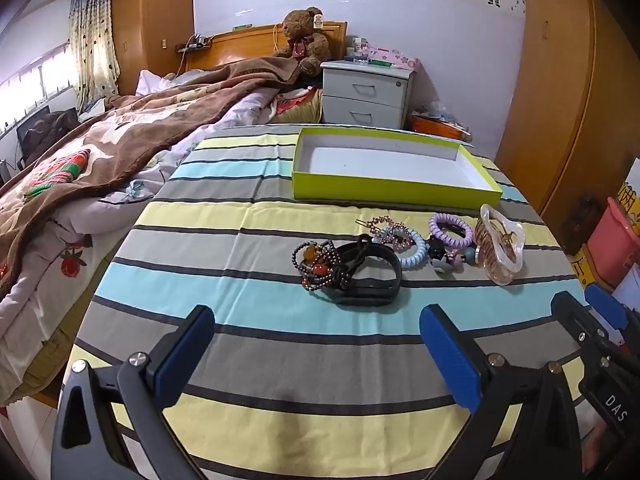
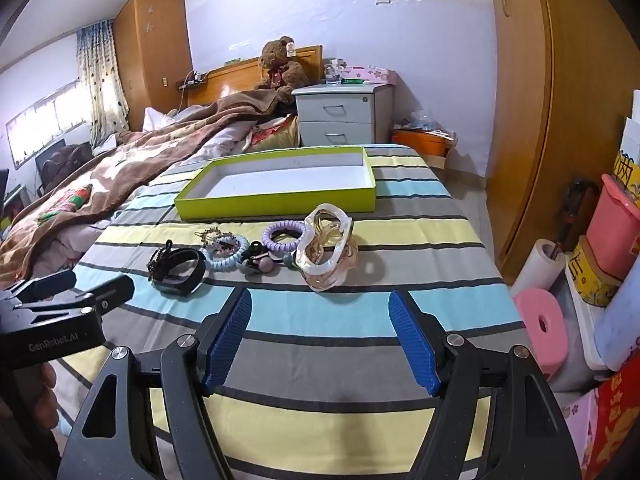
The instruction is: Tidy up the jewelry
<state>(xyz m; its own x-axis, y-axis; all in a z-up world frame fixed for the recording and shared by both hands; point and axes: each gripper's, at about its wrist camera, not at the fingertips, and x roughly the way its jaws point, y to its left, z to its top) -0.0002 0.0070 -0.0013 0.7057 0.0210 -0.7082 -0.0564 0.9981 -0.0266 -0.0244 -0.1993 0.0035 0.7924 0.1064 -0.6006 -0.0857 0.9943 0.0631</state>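
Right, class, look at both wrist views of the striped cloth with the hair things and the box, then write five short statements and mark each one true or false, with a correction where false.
1. The green box has nothing inside it. True.
2. The left hand-held gripper is shut on the black band. False: it is open and holds nothing.
3. The purple spiral hair tie lies on the cloth, outside the box. True.
4. The big clear hair claw sits at the left end of the row. False: it is at the right end.
5. The right hand-held gripper is open, short of the row. True.
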